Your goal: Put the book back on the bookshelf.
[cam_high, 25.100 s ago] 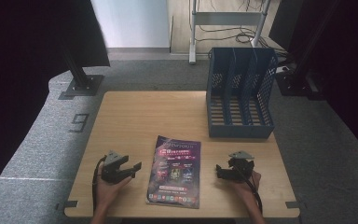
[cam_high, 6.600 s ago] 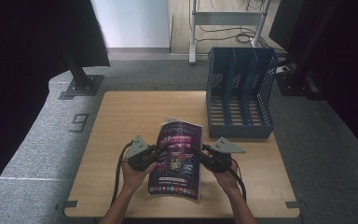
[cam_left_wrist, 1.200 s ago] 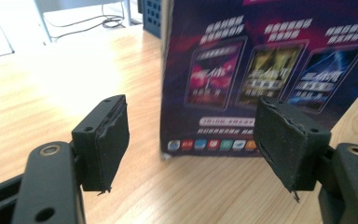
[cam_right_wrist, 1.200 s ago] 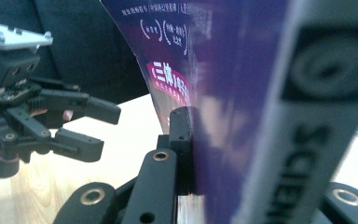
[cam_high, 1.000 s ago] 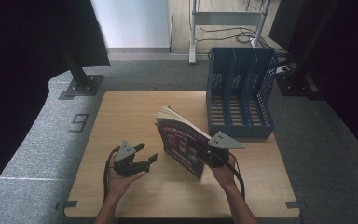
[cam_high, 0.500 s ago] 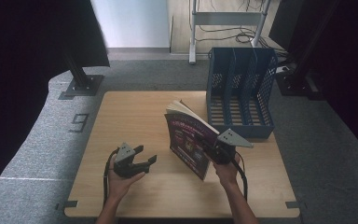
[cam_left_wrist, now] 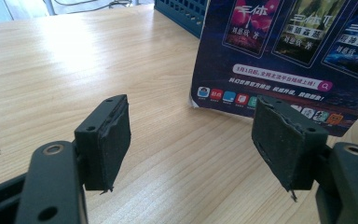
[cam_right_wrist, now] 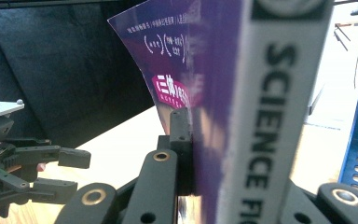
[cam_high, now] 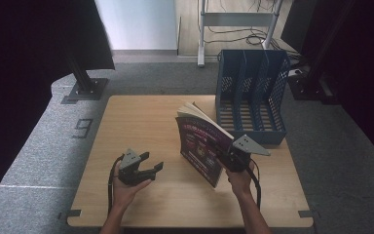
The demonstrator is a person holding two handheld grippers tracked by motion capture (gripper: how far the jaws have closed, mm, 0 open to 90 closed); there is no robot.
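Left hand-held gripper (cam_high: 152,165): nearest the person, held low over the bench (cam_high: 141,117) at its left front; jaws wide apart, nothing between them, pads (cam_left_wrist: 114,142) bare.
Right hand-held gripper (cam_high: 224,155): right front of the bench; jaws clamped on the magazine's spine edge.
Magazine (cam_high: 199,144): purple cover, lifted upright and tilted, lower corner near the bench top, pages fanning slightly at the top; spine lettered "SCIENCE".
File rack (cam_high: 251,97): blue, perforated, three slots, standing at the bench's far right corner, just behind the magazine.
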